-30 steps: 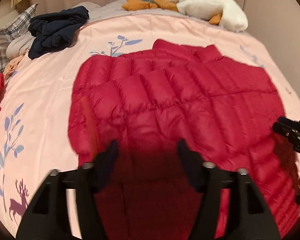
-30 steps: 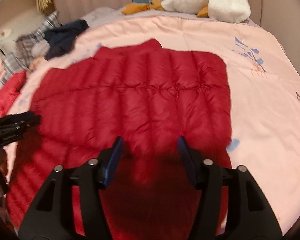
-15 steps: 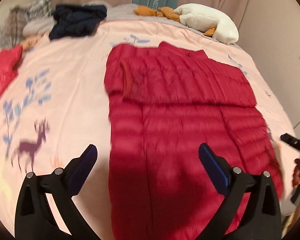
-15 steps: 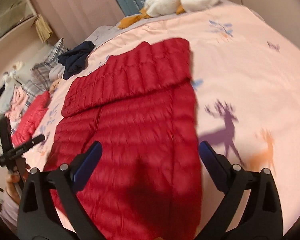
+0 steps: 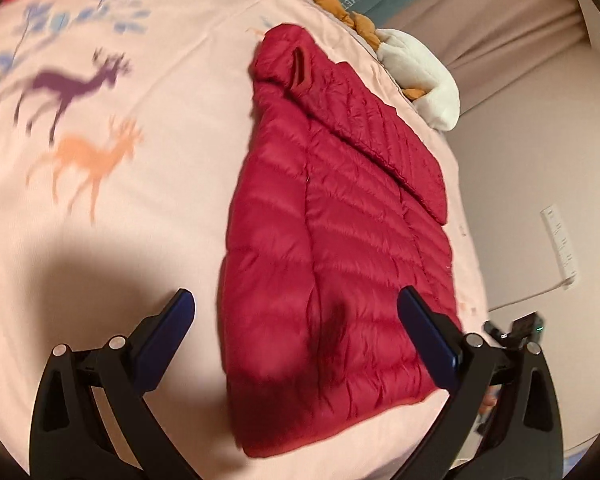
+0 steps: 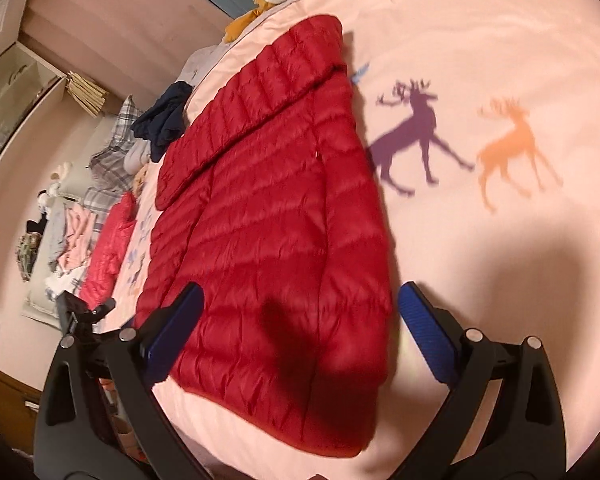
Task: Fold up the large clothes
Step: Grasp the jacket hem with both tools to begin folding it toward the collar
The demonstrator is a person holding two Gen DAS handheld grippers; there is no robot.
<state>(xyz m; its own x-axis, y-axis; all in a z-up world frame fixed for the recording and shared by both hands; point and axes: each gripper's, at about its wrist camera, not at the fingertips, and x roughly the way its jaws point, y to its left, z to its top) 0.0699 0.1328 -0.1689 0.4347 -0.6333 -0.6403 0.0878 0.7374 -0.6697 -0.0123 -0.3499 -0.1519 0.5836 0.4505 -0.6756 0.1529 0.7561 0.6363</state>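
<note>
Lying flat on the pink bed cover (image 5: 140,208), the red down jacket (image 5: 332,264) already has its sleeves folded in across the far, collar end, giving a long narrow shape; judging by that, the lengthwise folds of hem toward collar are left. Both the left gripper (image 5: 296,328) and the right gripper (image 6: 300,320) stand wide open and empty near the hem. Against the earlier frames, their jaws have just been opening, nothing is between them, and both views have rolled and drawn apart toward opposite sides of the jacket.
</note>
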